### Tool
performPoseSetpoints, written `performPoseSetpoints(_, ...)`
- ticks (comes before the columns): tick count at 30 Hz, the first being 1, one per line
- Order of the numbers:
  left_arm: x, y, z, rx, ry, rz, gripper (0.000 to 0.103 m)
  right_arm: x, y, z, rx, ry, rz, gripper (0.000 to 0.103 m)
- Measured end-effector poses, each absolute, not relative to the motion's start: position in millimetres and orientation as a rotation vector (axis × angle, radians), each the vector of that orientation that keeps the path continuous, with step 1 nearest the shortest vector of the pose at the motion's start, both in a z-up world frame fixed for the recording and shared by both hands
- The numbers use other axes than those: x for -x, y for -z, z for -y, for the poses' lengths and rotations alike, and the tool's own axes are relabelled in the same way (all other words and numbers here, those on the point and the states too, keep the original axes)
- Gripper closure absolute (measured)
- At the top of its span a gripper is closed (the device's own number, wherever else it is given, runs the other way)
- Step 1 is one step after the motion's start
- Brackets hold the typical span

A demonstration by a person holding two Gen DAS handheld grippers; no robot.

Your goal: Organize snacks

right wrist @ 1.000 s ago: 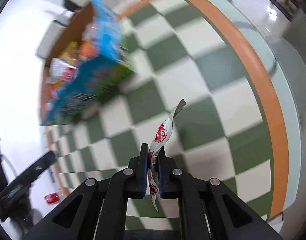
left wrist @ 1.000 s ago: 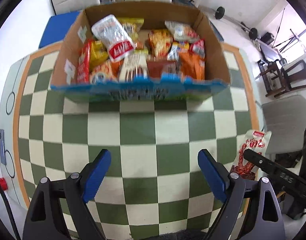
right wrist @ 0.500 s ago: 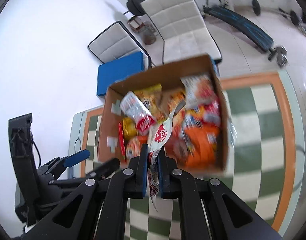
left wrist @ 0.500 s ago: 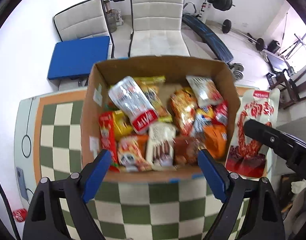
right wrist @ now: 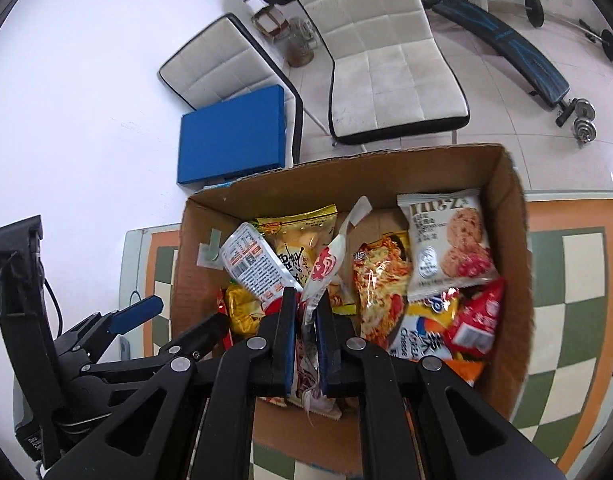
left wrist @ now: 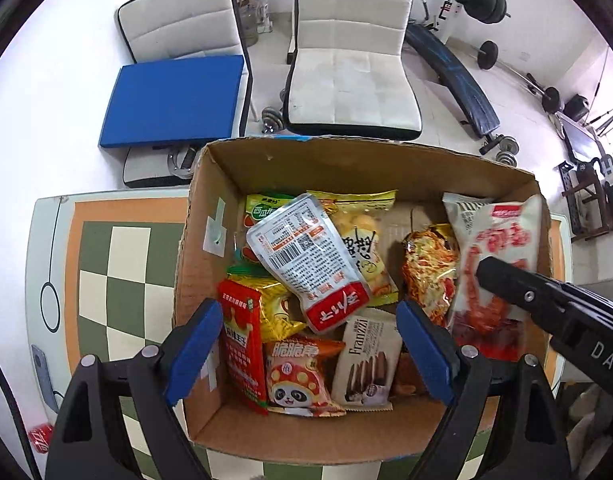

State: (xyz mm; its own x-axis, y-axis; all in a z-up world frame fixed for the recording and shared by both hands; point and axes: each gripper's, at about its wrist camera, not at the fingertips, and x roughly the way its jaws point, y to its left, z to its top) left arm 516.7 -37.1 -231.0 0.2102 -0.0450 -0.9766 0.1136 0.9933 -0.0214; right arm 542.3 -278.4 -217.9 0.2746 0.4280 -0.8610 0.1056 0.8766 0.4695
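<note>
A: Where was the red-and-white snack packet (right wrist: 326, 270) relative to the cardboard box (left wrist: 210, 184)?

B: Over the box, pinched in the jaws of the right gripper (right wrist: 305, 334). In the right wrist view those jaws were clamped on the packet's lower part, and its long axis ran straight out from them, the free end reaching over the middle of the box. In the left wrist view the same packet (left wrist: 502, 264) hung against the box's right wall.

A: And the left gripper (left wrist: 306, 344)?

B: Its jaws stood wide apart with nothing between them, above the near part of the box, over the panda packet (left wrist: 294, 380) and the wafer packet (left wrist: 368, 356).

A: So which hand was better placed?

B: The right one, I'd judge. It already had the packet above the box, so the drop seemed only to need the jaws to let go.

A: Any snag?

B: The box was crowded. A silver pouch (left wrist: 306, 260) lay slantwise on the pile near the box's centre, and a cookie packet (right wrist: 446, 248) sat by the far right corner. The packet would probably land on top of the others, not on the floor of the box.
</note>
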Motion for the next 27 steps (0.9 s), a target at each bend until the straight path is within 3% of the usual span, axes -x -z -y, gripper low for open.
performPoseSetpoints(1, -516.9, 231.8, 36.3, -0.054, 0.111, -1.358, 0.014, -544.5, 221.4, 276.8, -0.491, -0.231, -1.304, 0.079)
performPoseSetpoints(2, -516.9, 232.4, 35.7, -0.052, 0.110, -1.360, 0.014, -546.9, 224.5, 276.2, -0.491, -0.224, -1.315, 0.044)
performPoseSetpoints(4, -515.4, 232.2, 36.0, -0.056, 0.114, -1.361, 0.014, -548.0, 227.3, 277.6, -0.498, -0.207, -1.323, 0.010)
performPoseSetpoints(16, -480.3, 218.2, 39.9, -0.056, 0.145, -1.347, 0.014, -508.2, 210.5, 291.6, -0.268, -0.022, -1.340, 0.009)
performPoseSetpoints(27, -424.9, 172.9, 39.8, -0.052, 0.171, -1.278, 0.014, -444.0, 176.0, 292.9, -0.238, 0.022, -1.285, 0.009)
